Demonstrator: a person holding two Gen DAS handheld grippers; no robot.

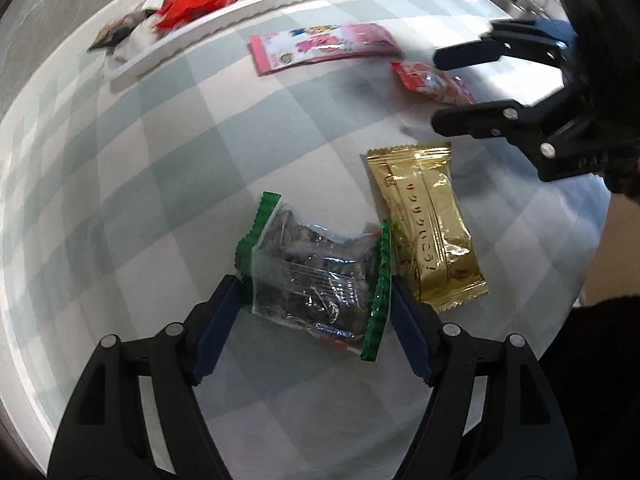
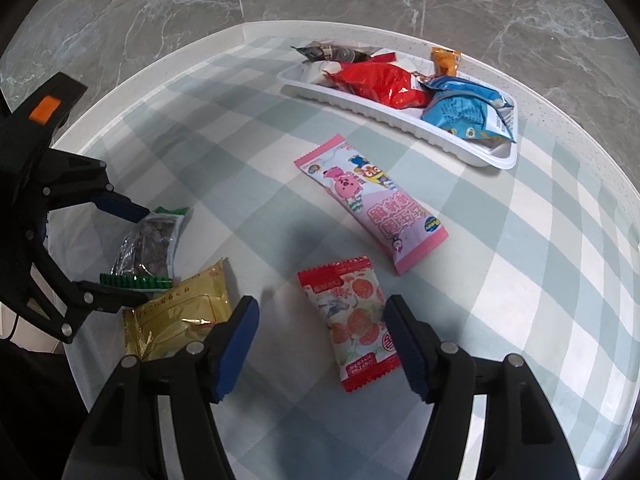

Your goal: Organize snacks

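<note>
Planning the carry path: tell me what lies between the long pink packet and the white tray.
Nothing. In the right wrist view, only bare checked cloth separates the long pink packet from the white tray; the left wrist view agrees.

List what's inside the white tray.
White tray holds a red packet, blue packets, an orange packet and a dark wrapper. Whatever lies beneath them is covered.

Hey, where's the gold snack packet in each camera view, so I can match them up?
Left wrist view: gold packet lies right of centre, beside the green-edged clear packet.
Right wrist view: gold packet sits lower left, just below that packet.
Shared landmark: the white tray of snacks.
</note>
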